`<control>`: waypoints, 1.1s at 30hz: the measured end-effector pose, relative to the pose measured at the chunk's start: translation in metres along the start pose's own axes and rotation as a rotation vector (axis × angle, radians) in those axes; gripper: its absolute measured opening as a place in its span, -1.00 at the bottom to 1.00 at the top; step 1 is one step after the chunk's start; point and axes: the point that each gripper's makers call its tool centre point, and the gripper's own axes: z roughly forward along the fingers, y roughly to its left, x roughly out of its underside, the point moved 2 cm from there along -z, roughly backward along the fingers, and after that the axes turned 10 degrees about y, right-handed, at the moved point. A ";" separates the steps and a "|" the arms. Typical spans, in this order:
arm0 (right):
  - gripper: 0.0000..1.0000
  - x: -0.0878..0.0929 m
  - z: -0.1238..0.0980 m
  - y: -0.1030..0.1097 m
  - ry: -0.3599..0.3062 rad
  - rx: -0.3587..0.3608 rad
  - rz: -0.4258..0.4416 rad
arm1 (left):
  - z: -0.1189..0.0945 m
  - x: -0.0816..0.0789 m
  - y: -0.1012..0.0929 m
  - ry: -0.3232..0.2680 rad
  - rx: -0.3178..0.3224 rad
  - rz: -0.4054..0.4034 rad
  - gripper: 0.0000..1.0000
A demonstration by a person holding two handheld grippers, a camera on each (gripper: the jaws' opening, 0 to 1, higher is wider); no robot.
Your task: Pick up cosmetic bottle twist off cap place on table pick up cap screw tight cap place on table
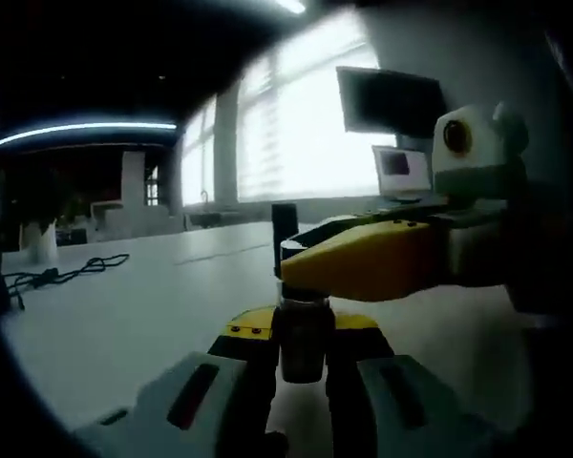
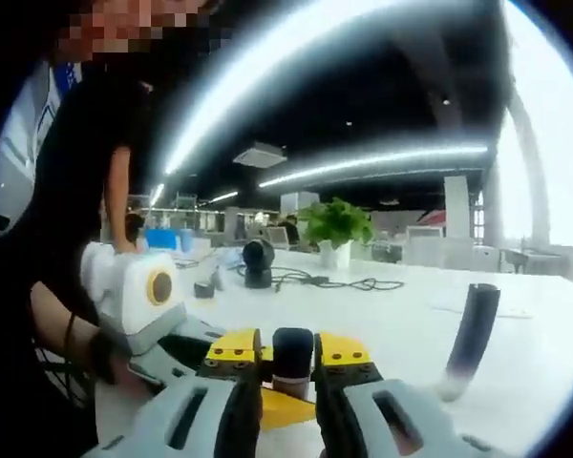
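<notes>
Left gripper view, closest in: the left gripper [image 1: 304,367] has its fingers pinching the body of the cosmetic bottle [image 1: 305,336], held upright just above the white bench [image 1: 124,315]. Right above that, the right gripper [image 1: 363,258] comes in from the right side, and its yellow fingers are clamped around the top of the bottle, where the cap would be, though I can't make out the cap itself from this angle.

In the right gripper view the fingers are squeezed on a dark rounded cap [image 2: 292,355], with the left gripper's yellow and white body just underneath and a person's arm behind it.

So progress-wise: the bottle is picked up, and both grippers are on it in a twisting grip. Whether this is the unscrewing or the screwing back on, I honestly can't tell from these shots. Either way, setting the bottle down on the bench isn't done yet.

Further out: a dark tube [image 2: 470,336] stands tilted on the bench, then a black cable [image 1: 62,274], a round black gadget [image 2: 258,261], a potted plant [image 2: 336,227], and a monitor [image 1: 390,101] by the window.
</notes>
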 end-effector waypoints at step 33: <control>-0.81 -0.022 -0.017 -0.021 -0.109 0.069 0.045 | 0.004 0.001 0.007 -0.007 -0.001 -0.031 -0.83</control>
